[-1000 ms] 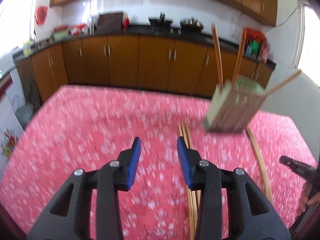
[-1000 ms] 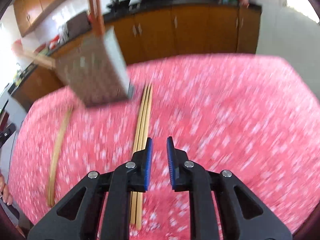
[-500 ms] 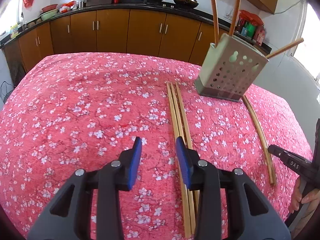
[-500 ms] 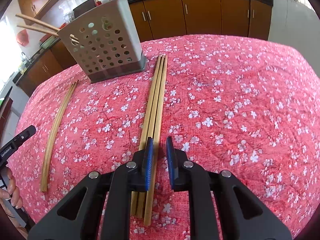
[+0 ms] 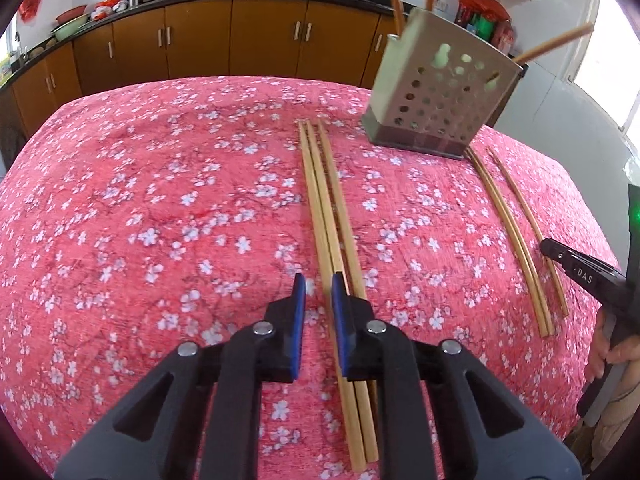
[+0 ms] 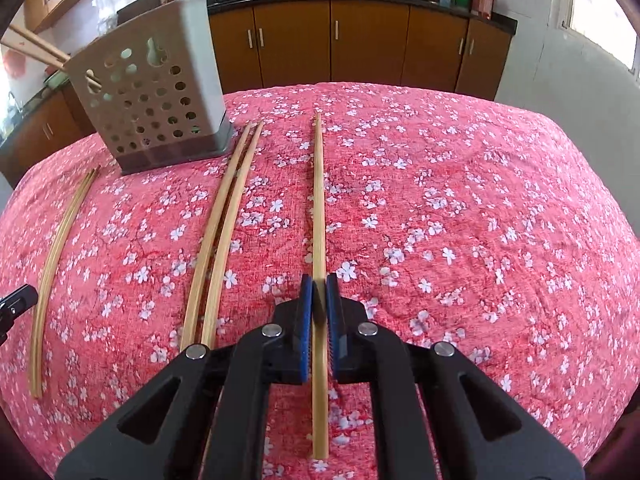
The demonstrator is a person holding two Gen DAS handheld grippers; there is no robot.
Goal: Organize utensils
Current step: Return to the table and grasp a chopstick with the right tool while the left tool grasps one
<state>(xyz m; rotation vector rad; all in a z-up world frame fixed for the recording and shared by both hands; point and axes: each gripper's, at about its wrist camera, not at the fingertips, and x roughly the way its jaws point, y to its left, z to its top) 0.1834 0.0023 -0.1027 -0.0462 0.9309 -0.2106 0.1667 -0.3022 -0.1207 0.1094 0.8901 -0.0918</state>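
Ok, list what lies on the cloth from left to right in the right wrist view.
Thin chopstick pair → perforated holder → curved chopstick pair → single chopstick clamped in the right tool.

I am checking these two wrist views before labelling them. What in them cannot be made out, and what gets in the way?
- Left wrist view: near ends of the three chopsticks pass under the closing left gripper.
- Both views: inside of the perforated holder is hidden by its walls; its upright chopsticks are cut off by the top edge.
- Right wrist view: the held chopstick is blurred between the right gripper pads.
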